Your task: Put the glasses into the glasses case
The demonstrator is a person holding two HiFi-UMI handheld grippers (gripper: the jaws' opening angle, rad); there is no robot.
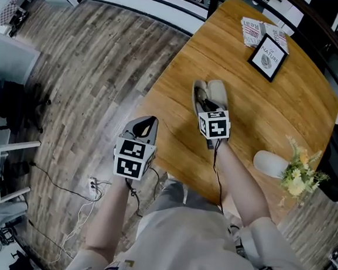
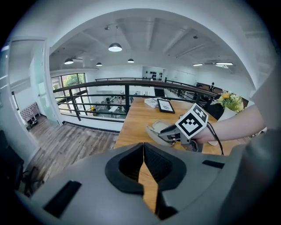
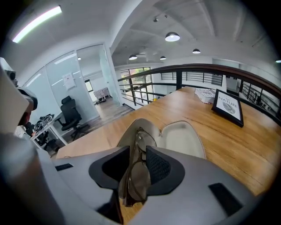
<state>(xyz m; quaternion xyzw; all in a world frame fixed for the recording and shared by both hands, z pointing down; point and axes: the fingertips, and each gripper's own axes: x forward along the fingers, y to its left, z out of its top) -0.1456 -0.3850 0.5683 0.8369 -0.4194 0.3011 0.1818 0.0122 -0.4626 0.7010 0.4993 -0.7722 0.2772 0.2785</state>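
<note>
Far left: plank floor (image 1: 92, 66), running below and beside the wooden table (image 1: 247, 115). Next, left gripper (image 2: 143, 148), at the table's near-left edge, tilted down toward the tabletop. Jaws shut tip to tip, gripping nothing; only bare wood seen through the slit lower down. Just right of it, over the table, right gripper (image 3: 138, 154), angled down at the case (image 3: 182, 140). Jaws only a narrow way apart, pads closed on the folded glasses (image 3: 138, 182) at the near lens. Glasses on edge, with the far lens reaching forward into the left half of the case, close against its lining; touching the bottom or not, cannot tell. Case lying open on the table about mid-width, two pale halves side by side, the right one showing its lining. Farther on and to the right, toward the table's far edge, black picture frame (image 1: 268, 58), well apart from the case. Printed papers (image 1: 253, 30) just beyond the frame, touching or tucked under its corner. Right again, past the forearm behind the right gripper, white vase (image 1: 270, 164) near the table's near-right edge. Yellow and white flowers (image 1: 300, 172) with green leaves in the vase, well apart from the case and both grippers.
</note>
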